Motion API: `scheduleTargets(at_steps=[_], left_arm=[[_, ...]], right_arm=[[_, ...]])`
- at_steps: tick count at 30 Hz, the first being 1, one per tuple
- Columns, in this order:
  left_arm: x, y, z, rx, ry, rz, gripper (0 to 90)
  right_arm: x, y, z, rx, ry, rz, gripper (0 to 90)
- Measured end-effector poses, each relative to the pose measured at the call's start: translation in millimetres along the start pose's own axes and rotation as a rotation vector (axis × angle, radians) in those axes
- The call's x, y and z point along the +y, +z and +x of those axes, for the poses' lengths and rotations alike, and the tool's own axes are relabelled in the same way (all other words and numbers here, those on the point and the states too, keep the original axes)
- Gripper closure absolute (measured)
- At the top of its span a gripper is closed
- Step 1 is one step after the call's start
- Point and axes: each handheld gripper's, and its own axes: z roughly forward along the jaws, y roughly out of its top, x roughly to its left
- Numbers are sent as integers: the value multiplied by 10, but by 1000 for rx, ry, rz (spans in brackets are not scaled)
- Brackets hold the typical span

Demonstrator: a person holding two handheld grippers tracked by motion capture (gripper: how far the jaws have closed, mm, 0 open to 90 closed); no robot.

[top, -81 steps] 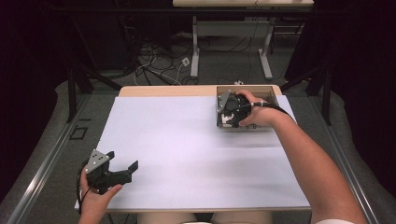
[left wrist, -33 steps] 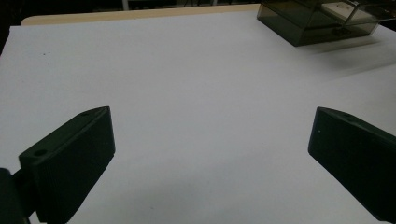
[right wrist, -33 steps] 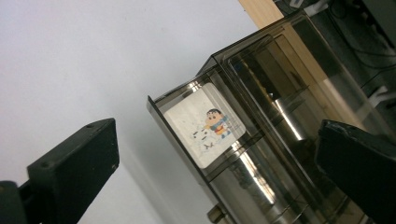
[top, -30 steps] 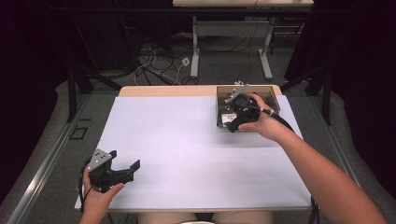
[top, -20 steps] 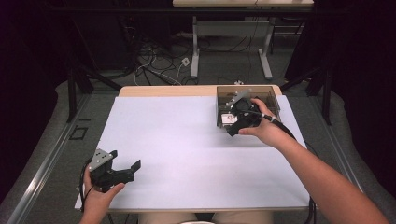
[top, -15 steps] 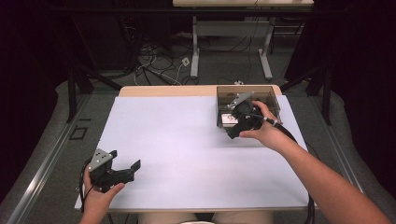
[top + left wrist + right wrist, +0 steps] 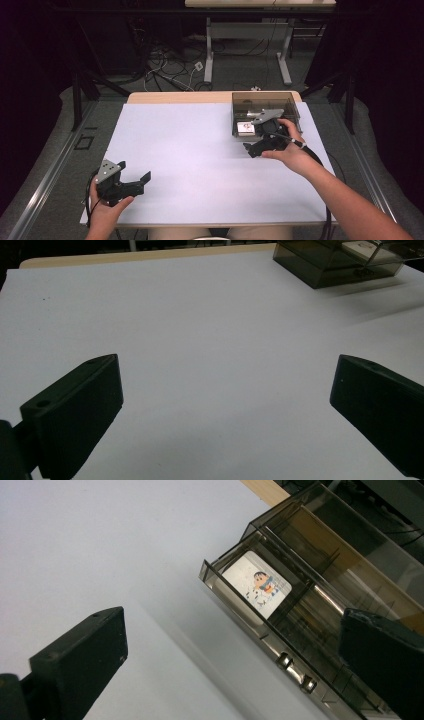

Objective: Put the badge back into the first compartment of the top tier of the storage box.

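Smoky plastic box (image 7: pixel 265 106), one picture card (image 7: pixel 257 584) inside, two tongs, left (image 7: pixel 134 182) and right (image 7: pixel 256 148), both open

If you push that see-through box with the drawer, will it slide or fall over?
The smoky plastic box looks low, wide and flat-bottomed, so it would probably slide on the smooth white table, not tip. It seems light, holding a small picture card.

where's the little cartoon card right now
The cartoon card lies in the smoky plastic box at the table's far right, just beyond the open right gripper.
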Motion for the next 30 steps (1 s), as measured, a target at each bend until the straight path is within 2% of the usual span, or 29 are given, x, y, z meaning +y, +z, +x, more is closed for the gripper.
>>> scheduleTargets(at_steps=[6, 21, 24, 30], left_arm=[[0, 2, 0, 0, 0, 1, 6], [-1, 1, -4, 2, 3, 1, 6], [-1, -1, -3, 2, 2, 1, 6], [-3, -4, 0, 3, 2, 1, 6]], right_arm=[[-177, -19, 46, -6, 41, -27, 0], [-576, -44, 106, -36, 184, -94, 0], [-649, -48, 117, -46, 197, -105, 0], [-835, -36, 134, -50, 263, -143, 0]])
